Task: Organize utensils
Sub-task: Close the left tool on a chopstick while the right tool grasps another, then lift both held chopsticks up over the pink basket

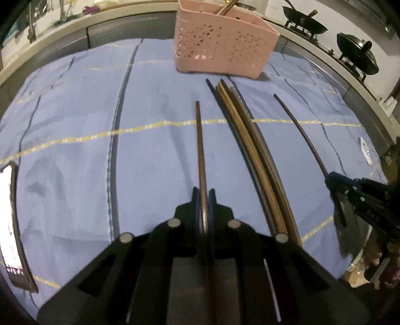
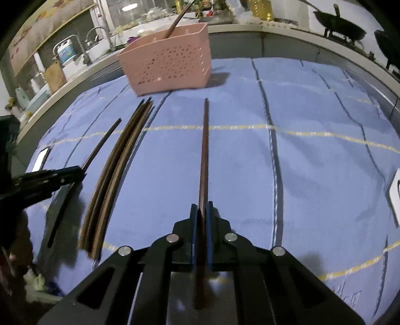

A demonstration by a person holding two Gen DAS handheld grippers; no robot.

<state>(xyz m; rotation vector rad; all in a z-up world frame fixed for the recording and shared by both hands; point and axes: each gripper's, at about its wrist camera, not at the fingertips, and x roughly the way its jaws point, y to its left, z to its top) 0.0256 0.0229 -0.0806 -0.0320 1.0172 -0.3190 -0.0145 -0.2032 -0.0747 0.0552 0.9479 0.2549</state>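
In the left wrist view my left gripper point(image 1: 204, 196) is shut on the near part of a brown chopstick point(image 1: 200, 140) that points toward the pink perforated basket point(image 1: 225, 47). To its right lies a bundle of several chopsticks point(image 1: 250, 150) on the blue cloth. Further right, my right gripper point(image 1: 331, 178) is clamped on a dark chopstick point(image 1: 300, 130). In the right wrist view my right gripper point(image 2: 202, 208) is shut on that chopstick point(image 2: 205, 150). The bundle point(image 2: 117, 165) lies to the left, and beyond it is my left gripper point(image 2: 81, 172) with its chopstick point(image 2: 102, 142). The basket point(image 2: 170, 65) holds a chopstick point(image 2: 176, 22).
A blue checked cloth point(image 1: 75, 125) covers the table. A lit phone point(image 1: 12, 225) lies at its left edge and a small white object point(image 1: 365, 150) at its right. Behind the table run a counter with black woks point(image 1: 305, 22) and a sink with a tap point(image 2: 97, 32).
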